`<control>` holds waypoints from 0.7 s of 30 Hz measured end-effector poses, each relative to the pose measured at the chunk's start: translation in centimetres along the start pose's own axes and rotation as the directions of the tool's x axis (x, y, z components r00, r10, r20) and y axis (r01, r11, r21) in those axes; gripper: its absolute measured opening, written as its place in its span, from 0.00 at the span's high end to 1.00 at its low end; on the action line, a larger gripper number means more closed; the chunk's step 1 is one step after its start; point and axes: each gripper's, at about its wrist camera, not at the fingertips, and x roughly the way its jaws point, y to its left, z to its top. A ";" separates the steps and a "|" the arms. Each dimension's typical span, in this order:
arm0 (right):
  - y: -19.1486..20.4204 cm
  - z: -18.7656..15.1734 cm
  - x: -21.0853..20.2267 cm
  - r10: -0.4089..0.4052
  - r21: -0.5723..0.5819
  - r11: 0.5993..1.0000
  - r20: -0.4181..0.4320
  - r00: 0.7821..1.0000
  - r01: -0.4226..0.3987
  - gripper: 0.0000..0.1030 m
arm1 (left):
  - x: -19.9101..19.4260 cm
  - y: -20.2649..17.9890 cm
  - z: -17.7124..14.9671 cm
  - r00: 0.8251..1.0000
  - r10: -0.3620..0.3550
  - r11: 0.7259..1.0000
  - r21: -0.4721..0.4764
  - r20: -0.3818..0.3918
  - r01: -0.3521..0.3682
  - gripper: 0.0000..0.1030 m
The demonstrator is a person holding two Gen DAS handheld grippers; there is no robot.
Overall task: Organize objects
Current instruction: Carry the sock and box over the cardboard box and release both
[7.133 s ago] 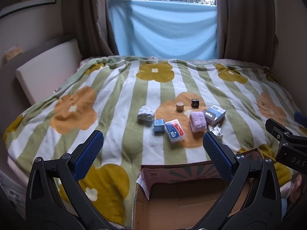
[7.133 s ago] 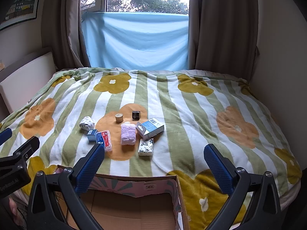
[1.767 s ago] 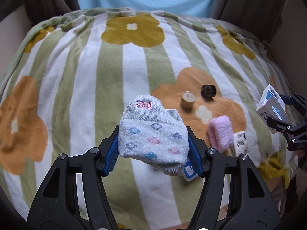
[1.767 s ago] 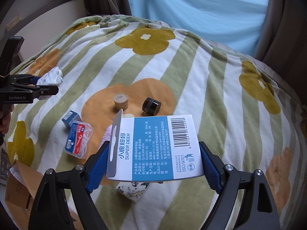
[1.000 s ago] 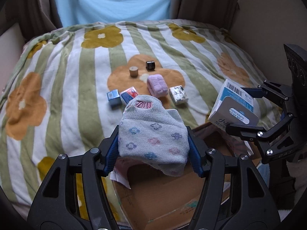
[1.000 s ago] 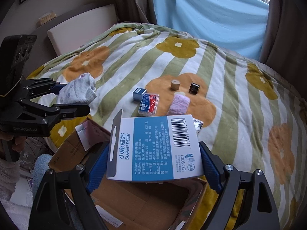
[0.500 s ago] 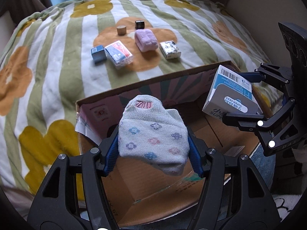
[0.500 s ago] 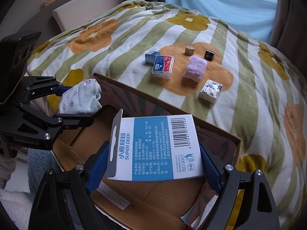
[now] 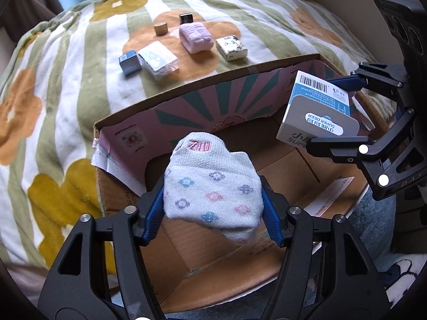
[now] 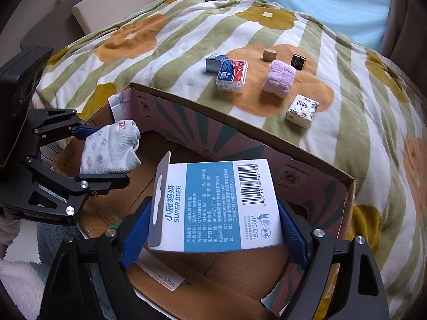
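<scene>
My left gripper [image 9: 213, 208] is shut on a rolled white sock [image 9: 210, 189] with coloured dots, held over the open cardboard box [image 9: 202, 93]. My right gripper [image 10: 213, 229] is shut on a blue and white "Super Deer" carton [image 10: 216, 205], also over the box [image 10: 240, 133]. Each gripper shows in the other's view: the sock [image 10: 109, 149] at the box's left, the carton [image 9: 317, 114] at its right. On the bed lie a pink towel roll [image 9: 196, 37], a tissue pack [image 9: 230, 48], a clear floss box [image 9: 157, 60] and a small blue box [image 9: 129, 62].
A wooden cap [image 9: 160, 28] and a black jar [image 9: 186, 18] sit farther back on the striped flower blanket [image 9: 66, 66]. A paper slip [image 10: 160, 274] lies on the box floor. A blue cloth [image 10: 320, 5] hangs under the window. A white cushion [image 10: 106, 13] lies left.
Both grippers have carried their loads from over the bed back to above the box, and in the last half second moved a little lower and nearer to it. Both grips are unchanged.
</scene>
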 end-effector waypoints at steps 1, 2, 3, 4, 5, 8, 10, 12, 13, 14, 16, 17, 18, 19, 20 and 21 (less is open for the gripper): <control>0.0 0.1 0.0 -0.004 0.000 1.000 -0.006 1.000 0.004 0.18 | -0.1 -0.2 0.0 1.000 0.016 1.000 0.019 0.004 -0.016 0.38; 0.0 0.2 0.2 -0.007 0.004 1.000 -0.015 1.000 0.007 0.18 | -0.2 -0.5 0.1 0.999 0.031 0.999 0.038 0.008 -0.031 0.32; -0.1 0.2 0.3 -0.004 0.011 1.000 -0.025 1.000 0.004 0.17 | -0.3 -0.7 0.1 0.999 0.046 0.997 0.054 0.011 -0.046 0.25; -0.2 0.3 0.4 0.005 0.016 1.000 -0.041 0.999 -0.004 0.17 | -0.5 -0.9 0.2 0.998 0.058 0.996 0.066 0.018 -0.060 0.09; -0.4 0.3 0.6 0.012 0.023 1.000 -0.062 0.998 -0.011 0.17 | -0.9 -1.0 0.2 0.997 0.062 0.995 0.076 0.033 -0.065 0.00; -0.7 0.0 1.0 0.016 0.024 1.000 -0.094 0.995 -0.014 0.10 | -1.5 -1.2 0.4 0.997 0.060 0.993 0.097 0.052 -0.065 0.00; -0.9 -0.3 1.1 0.017 0.028 1.000 -0.100 0.995 -0.014 0.01 | -1.5 -1.0 0.5 0.997 0.066 0.993 0.095 0.045 -0.070 0.00; -1.2 -0.5 1.0 0.032 0.047 0.999 -0.103 0.994 -0.027 0.01 | -1.5 -0.8 0.4 0.998 0.053 0.995 0.082 0.040 -0.056 0.00; -1.3 -0.6 0.9 0.039 0.055 0.998 -0.099 0.994 -0.034 0.01 | -1.5 -0.7 0.2 0.998 0.046 0.996 0.075 0.038 -0.049 0.00; -1.3 -0.7 0.9 0.041 0.060 0.998 -0.098 0.994 -0.036 0.01 | -1.5 -0.6 0.2 0.998 0.043 0.997 0.070 0.037 -0.045 0.00; -1.3 -0.8 0.7 0.036 0.059 0.998 -0.101 0.994 -0.030 0.01 | -1.5 -0.6 -0.1 0.999 0.042 0.997 0.068 0.034 -0.044 0.00; -1.3 -0.9 0.7 0.034 0.060 0.998 -0.102 0.994 -0.028 0.01 | -1.5 -0.6 -0.2 0.999 0.043 0.997 0.069 0.034 -0.045 0.00; -1.2 -0.9 0.6 0.038 0.061 0.998 -0.102 0.994 -0.032 0.01 | -1.5 -0.7 -0.3 0.999 0.043 0.997 0.070 0.034 -0.045 0.00; -1.3 -0.9 0.6 0.043 0.065 0.997 -0.100 0.994 -0.037 0.01 | -1.6 -0.7 -0.3 0.999 0.041 0.997 0.071 0.034 -0.043 0.00; -1.3 -0.9 0.5 0.044 0.068 0.997 -0.096 0.994 -0.037 0.01 | -1.6 -0.7 -0.3 0.999 0.040 0.997 0.070 0.035 -0.042 0.00; -1.3 -0.9 0.3 0.040 0.066 0.997 -0.090 0.995 -0.034 0.01 | -1.6 -0.8 -0.4 0.999 0.038 0.997 0.071 0.037 -0.041 0.00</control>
